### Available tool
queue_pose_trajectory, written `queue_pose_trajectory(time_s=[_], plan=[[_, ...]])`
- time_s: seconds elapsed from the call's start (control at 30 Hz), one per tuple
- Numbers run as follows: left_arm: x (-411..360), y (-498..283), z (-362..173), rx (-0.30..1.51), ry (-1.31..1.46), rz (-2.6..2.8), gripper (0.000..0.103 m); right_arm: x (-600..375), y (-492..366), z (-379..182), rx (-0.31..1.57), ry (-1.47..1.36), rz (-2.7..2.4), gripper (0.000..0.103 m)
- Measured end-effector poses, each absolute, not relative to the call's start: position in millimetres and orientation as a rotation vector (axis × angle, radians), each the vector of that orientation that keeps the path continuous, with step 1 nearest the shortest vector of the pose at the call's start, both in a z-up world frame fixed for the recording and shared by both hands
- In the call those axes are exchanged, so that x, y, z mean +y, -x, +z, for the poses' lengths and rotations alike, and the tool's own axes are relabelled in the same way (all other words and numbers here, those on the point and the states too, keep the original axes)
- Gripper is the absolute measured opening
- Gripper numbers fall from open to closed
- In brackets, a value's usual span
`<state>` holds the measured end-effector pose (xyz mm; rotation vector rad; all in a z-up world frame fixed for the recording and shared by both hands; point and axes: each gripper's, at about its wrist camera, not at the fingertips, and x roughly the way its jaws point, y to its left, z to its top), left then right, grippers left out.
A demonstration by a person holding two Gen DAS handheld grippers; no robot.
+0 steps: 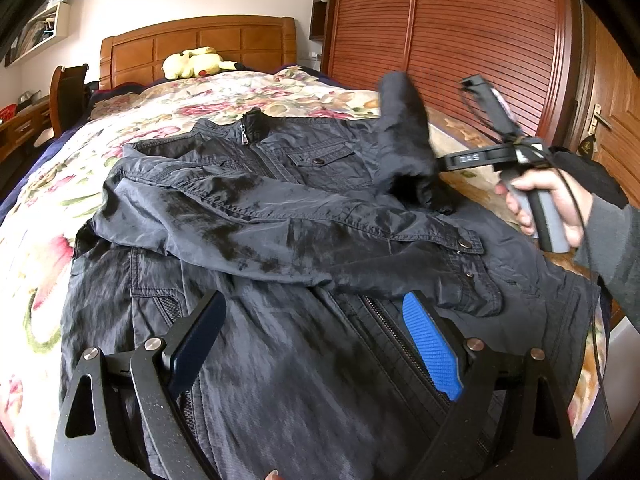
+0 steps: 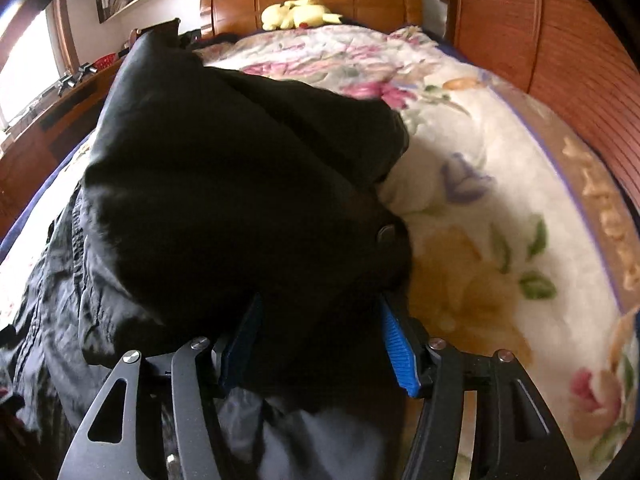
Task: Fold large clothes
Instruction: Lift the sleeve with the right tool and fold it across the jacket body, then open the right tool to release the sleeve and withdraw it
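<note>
In the left wrist view, your left gripper [image 1: 312, 340] sat at the bottom of the frame, pointing down and forward over the dark jacket [image 1: 280, 216], its jaws spread wide with nothing pinched between them; the blue pad [image 1: 432, 344] and the dark one hovered over the jacket's lower front near the zipper. The jacket lay across the floral blanket [image 1: 60, 184], collar toward the headboard [image 1: 200, 44] at the upper middle, one sleeve already folded across the chest. At the right edge, your right hand [image 1: 548, 208] gripped the handle of the other tool, wrist tilted, forearm in a grey sleeve [image 1: 616, 252] entering from the lower right. The second sleeve's cuff stood up, blurred, just left of that tool.

In the right wrist view, your right gripper [image 2: 320, 340] angled down from the bottom of the frame. Its jaws stood parted, and the dark sleeve bulged up from between them, filling the centre-left; I could not tell whether the pads still pressed the cloth. The blanket [image 2: 500, 200] filled the right half, a yellow plush toy [image 2: 300, 12] at the top.
</note>
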<state>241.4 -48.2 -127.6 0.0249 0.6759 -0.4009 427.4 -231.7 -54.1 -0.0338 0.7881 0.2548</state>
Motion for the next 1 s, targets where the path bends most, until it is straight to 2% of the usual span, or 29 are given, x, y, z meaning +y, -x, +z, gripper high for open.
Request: queue_pose_trajectory(time_s=[0.17, 0.47, 0.53, 0.57, 0.63, 0.67, 1.0], plan=[[-47.2, -240.1, -126.1, 0.671, -0.025, -0.401, 0.091, -216.8, -442.3, -68.0, 0.849, 0.078, 0.248, 0.07], [-46.8, -238.8, -124.3, 0.664, -0.032, -0.398, 0.091, -209.2, -443.9, -86.5, 0.899, 0.044, 0.303, 0.07], [-47.3, -238.9, -124.3, 0.663, -0.034, -0.396, 0.091, -208.7, -439.3, -86.3, 0.889, 0.07, 0.329, 0.051], [-46.3, -238.4, -124.0, 0.662, -0.036, -0.395, 0.091, -206.0, -437.3, -85.6, 0.887, 0.073, 0.358, 0.037], [-45.7, -236.5, -123.0, 0.659, -0.04, -0.393, 0.091, -202.6, -432.0, -79.0, 0.869, 0.117, 0.358, 0.024], [-44.9, -234.7, -121.8, 0.657, -0.042, -0.391, 0.091, -199.0, -427.5, -74.3, 0.851, 0.147, 0.357, 0.012], [-11.7, -208.1, -108.2, 0.62, -0.055, -0.329, 0.091, -157.2, -350.2, 18.2, 0.568, 0.227, 0.463, 0.007]])
